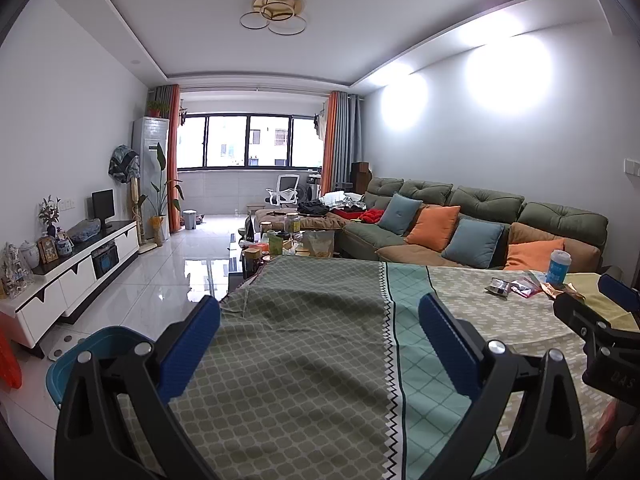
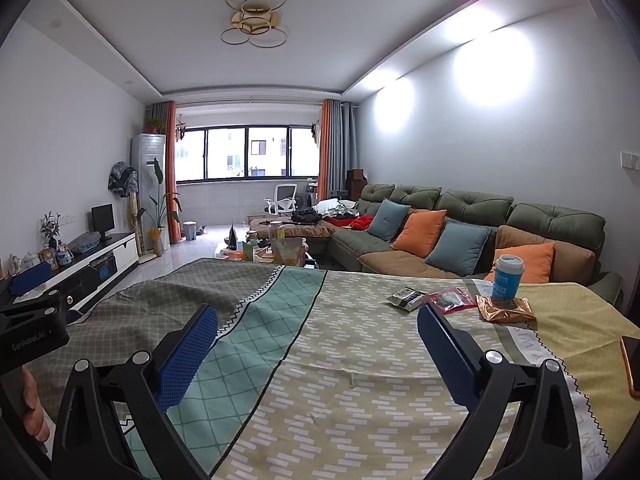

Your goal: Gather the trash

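Observation:
Trash lies on the far right of the patterned tablecloth (image 2: 352,360): a black-and-white wrapper (image 2: 407,298), a red packet (image 2: 450,300) and a crumpled copper foil wrapper (image 2: 506,310). A blue cup with a grey lid (image 2: 507,278) stands just behind the foil. My right gripper (image 2: 318,322) is open above the cloth, short of the wrappers, holding nothing. My left gripper (image 1: 320,316) is open over the green part of the cloth (image 1: 304,344), empty. In the left wrist view the same wrappers (image 1: 498,287) sit far right beside the cup (image 1: 559,266), and my right gripper (image 1: 592,304) shows at the right edge.
A teal bin (image 1: 100,350) stands on the floor left of the table. A phone (image 2: 632,360) lies at the table's right edge. Beyond the table are a cluttered coffee table (image 1: 280,244), a green sofa with cushions (image 2: 460,228) and a TV cabinet (image 1: 76,268) on the left.

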{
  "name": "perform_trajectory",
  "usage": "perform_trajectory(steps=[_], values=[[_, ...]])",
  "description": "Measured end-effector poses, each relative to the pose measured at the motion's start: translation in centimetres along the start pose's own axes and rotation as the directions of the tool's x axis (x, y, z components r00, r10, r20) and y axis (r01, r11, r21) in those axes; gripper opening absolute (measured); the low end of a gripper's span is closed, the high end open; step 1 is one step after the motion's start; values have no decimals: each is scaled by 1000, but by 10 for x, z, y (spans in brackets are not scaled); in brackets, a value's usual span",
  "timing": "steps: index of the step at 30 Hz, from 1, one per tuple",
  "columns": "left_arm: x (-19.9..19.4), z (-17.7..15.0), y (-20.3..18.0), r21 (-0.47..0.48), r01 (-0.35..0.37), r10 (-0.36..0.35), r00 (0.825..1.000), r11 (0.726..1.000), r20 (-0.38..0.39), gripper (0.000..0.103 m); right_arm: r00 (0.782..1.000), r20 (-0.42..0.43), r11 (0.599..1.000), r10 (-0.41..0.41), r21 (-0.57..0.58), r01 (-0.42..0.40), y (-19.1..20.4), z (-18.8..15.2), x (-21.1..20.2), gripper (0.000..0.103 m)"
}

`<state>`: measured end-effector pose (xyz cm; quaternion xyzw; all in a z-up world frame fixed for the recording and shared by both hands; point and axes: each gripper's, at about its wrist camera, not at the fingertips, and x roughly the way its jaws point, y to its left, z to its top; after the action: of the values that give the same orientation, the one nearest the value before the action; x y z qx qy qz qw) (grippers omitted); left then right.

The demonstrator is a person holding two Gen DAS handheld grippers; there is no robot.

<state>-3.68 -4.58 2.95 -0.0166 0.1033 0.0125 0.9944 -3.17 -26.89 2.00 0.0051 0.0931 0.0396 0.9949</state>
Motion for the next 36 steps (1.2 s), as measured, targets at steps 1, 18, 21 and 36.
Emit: perform_trajectory(steps=[1, 18, 21, 36], values=[[0, 0, 0, 0, 0, 0, 1000, 1000, 1, 100, 1000, 0, 1000, 0, 0, 0, 0, 0, 0, 99], [0, 0, 0, -2, -4, 4, 1000, 1000, 4, 100, 1000, 0, 1000, 1, -1, -1, 1, 0, 0, 99], [0, 0, 0, -2, -5, 5, 1000, 1000, 5, 100, 1000, 1, 1000, 1, -1, -1, 1, 0, -1, 99], [1, -1, 0, -7, -3, 3, 1000, 1000, 3, 100, 1000, 2, 1000, 1, -1, -1, 1, 0, -1, 99]])
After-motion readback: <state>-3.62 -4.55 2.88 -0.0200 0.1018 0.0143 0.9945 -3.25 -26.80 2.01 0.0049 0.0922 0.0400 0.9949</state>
